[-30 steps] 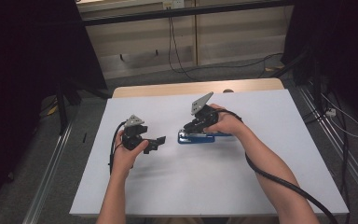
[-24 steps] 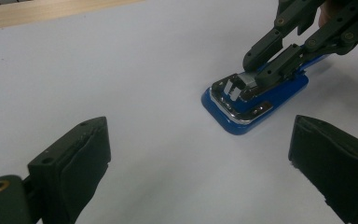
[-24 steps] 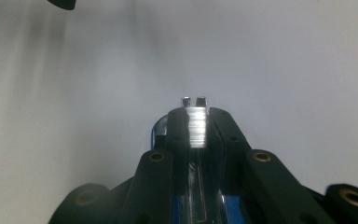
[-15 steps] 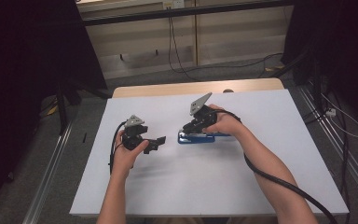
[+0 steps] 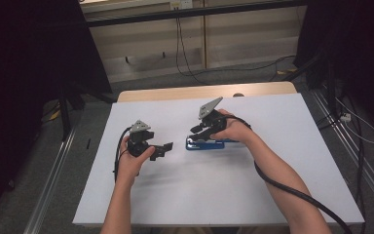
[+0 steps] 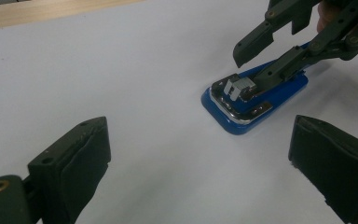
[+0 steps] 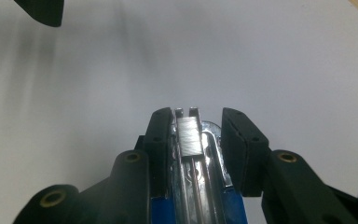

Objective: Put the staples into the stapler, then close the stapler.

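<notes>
- The right gripper (image 5: 193, 132) straddles a blue stapler (image 5: 205, 144) on the white table (image 5: 272, 161); its jaws have just been opening, one pad clear.
- The left gripper (image 5: 168, 146) hovers nearby, jaws spread, grasping nothing.

Right gripper (image 7: 198, 140) jaws just opening around blue stapler (image 6: 254, 100).

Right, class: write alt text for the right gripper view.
A hand-held gripper straddles the metal staple track of an open blue stapler, its jaws having just been opening. White table lies beyond.
</notes>
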